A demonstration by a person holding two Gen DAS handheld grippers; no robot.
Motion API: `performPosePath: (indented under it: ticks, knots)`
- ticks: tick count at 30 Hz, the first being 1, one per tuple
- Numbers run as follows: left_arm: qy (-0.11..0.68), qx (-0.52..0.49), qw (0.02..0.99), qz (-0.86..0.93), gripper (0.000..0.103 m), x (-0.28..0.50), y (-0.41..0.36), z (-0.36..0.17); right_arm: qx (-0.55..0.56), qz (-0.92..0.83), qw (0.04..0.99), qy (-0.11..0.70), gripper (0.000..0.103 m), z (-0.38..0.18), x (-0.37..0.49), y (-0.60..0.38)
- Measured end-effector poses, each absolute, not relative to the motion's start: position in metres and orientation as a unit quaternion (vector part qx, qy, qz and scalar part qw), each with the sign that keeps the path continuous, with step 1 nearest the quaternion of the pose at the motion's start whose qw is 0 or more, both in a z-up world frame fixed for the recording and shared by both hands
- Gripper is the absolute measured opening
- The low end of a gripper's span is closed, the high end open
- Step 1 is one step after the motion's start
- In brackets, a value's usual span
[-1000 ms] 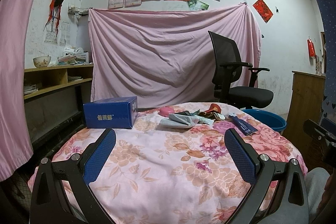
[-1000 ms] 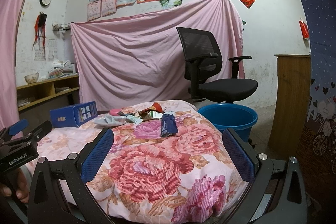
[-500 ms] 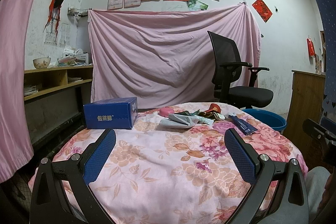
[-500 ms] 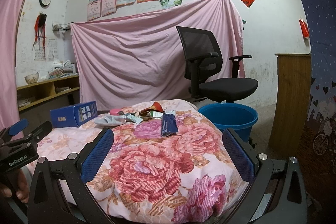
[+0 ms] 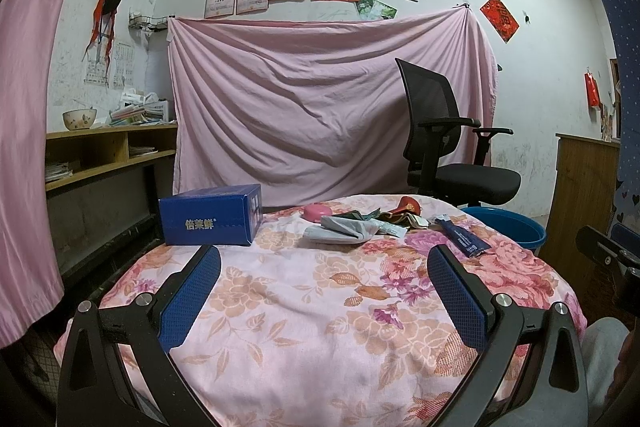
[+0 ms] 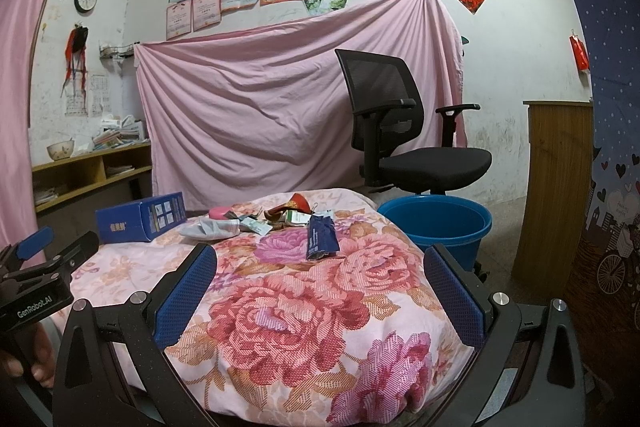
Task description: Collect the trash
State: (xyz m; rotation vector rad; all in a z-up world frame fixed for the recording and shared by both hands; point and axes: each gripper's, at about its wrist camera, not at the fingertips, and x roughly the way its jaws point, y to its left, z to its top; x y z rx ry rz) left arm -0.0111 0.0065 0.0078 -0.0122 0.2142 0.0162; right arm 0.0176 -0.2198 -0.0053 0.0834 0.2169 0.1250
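Left wrist view: the left gripper (image 5: pixel 324 263) occupies the lower part of the frame, jaws spread wide with nothing between the blue pads. It sits over the near edge of a table covered in floral cloth (image 5: pixel 304 311). The trash pile (image 5: pixel 360 225) lies at frame centre, well beyond the pads: a grey crumpled wrapper, a pink object, a red piece and paper scraps. A dark blue sachet (image 5: pixel 464 237) lies just right of the pile. A blue box (image 5: pixel 210 215) stands at centre left. A blue bucket (image 5: pixel 508 229) shows at centre right, beyond the table edge. Part of the right gripper (image 5: pixel 604 255) enters at the right edge.

Right wrist view: the right gripper (image 6: pixel 320 271) fills the lower frame, jaws likewise spread and empty. The dark blue sachet (image 6: pixel 322 237) lies at frame centre, nearest the pads; the trash pile (image 6: pixel 256 221) lies just left of it and farther back. The blue box (image 6: pixel 140 217) is centre left. The blue bucket (image 6: pixel 436 223) stands on the floor at centre right, beside the table, in front of an office chair (image 6: pixel 400 131). The left gripper (image 6: pixel 44 267) appears at lower left, held by a hand (image 6: pixel 40 359).
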Motion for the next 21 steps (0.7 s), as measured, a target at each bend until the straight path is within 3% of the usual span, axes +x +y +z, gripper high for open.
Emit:
performPosePath:
  ticks: [21]
  knots:
    - [0.111,-0.012,0.994,0.008,0.101,-0.0108,0.0066,0.0165,0.044,0.053,0.991,0.112,0.103,-0.0028,0.0184,-0.2223]
